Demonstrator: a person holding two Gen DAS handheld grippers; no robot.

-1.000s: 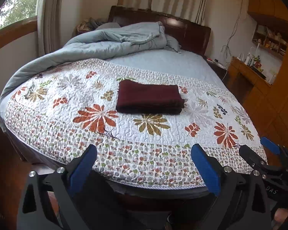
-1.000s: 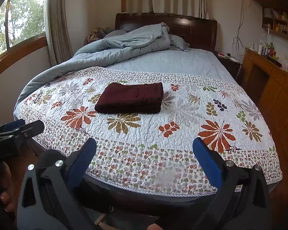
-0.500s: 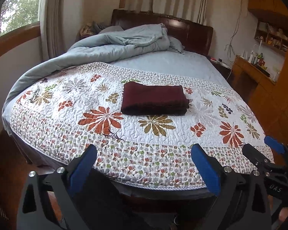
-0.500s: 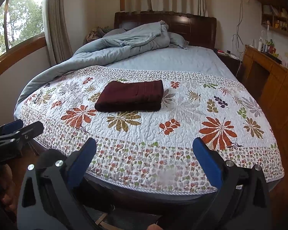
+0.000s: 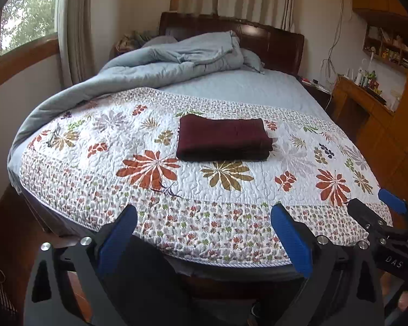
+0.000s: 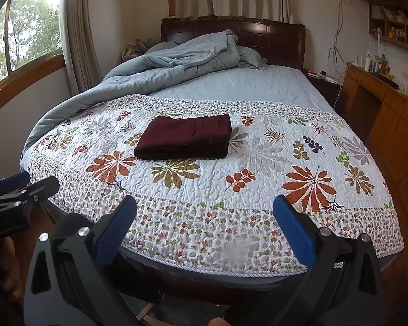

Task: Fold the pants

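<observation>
Looking along the left gripper (image 5: 204, 233), its two blue-padded fingers (image 5: 118, 237) stand wide apart, holding nothing, hovering short of the foot of a bed. On the bed lies a white floral quilt (image 5: 149, 190), and on it, near the middle and well beyond the gripper, rest the dark maroon pants (image 5: 223, 141), folded into a neat flat rectangle. A rumpled grey-blue duvet (image 5: 176, 59) is heaped toward the dark wooden headboard (image 5: 274, 43). At the right edge the right gripper (image 5: 375, 209) shows from the side.

Seen from the right gripper (image 6: 204, 231), its blue fingers (image 6: 292, 231) also stand spread, empty, short of the quilt's (image 6: 258, 163) near edge. The folded pants (image 6: 186, 137) lie left of centre. The left gripper (image 6: 27, 183) juts in at the left edge, beside a window (image 6: 21, 32).
</observation>
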